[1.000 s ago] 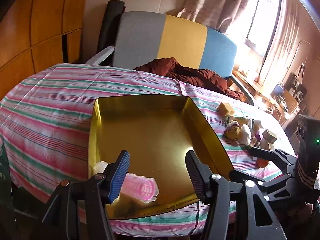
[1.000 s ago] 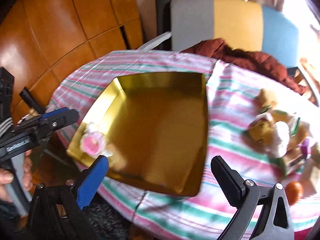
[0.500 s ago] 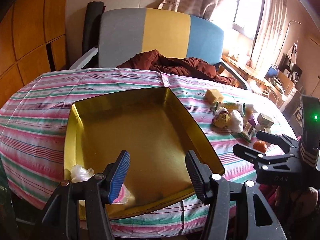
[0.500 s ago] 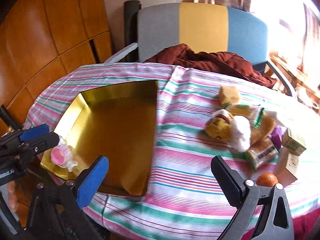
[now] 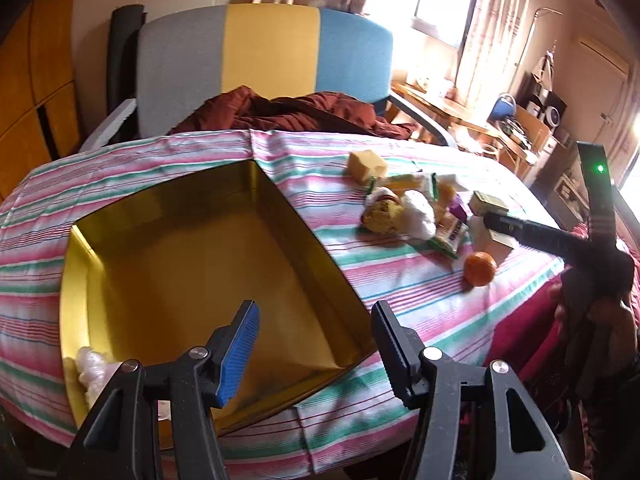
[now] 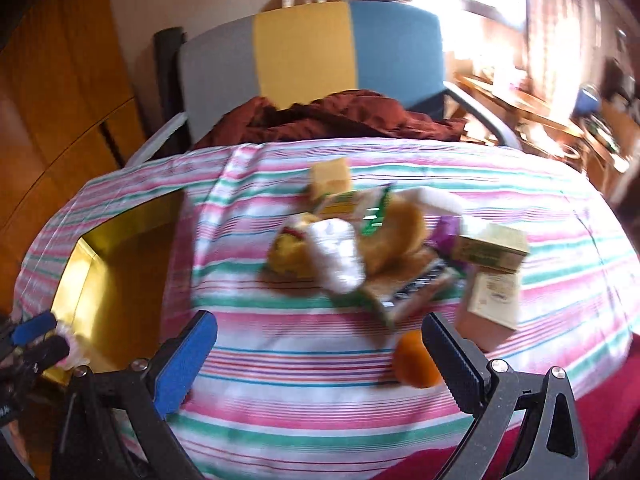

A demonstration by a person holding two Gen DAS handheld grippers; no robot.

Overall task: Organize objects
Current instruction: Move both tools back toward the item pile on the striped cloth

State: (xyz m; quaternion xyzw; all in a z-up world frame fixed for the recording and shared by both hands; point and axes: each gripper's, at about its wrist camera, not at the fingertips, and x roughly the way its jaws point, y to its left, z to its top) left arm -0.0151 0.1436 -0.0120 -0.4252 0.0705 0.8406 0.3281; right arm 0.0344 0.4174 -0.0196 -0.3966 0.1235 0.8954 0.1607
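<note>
Both grippers have swung right from the gold tray toward the pile.

Left wrist view: the left gripper hangs open and empty over the gold tray's near edge; the pink roller lies in its near-left corner.

Right wrist view: the right gripper gapes empty above the striped tablecloth, the orange near the tabletop's near edge, touching its right finger in the picture.
</note>
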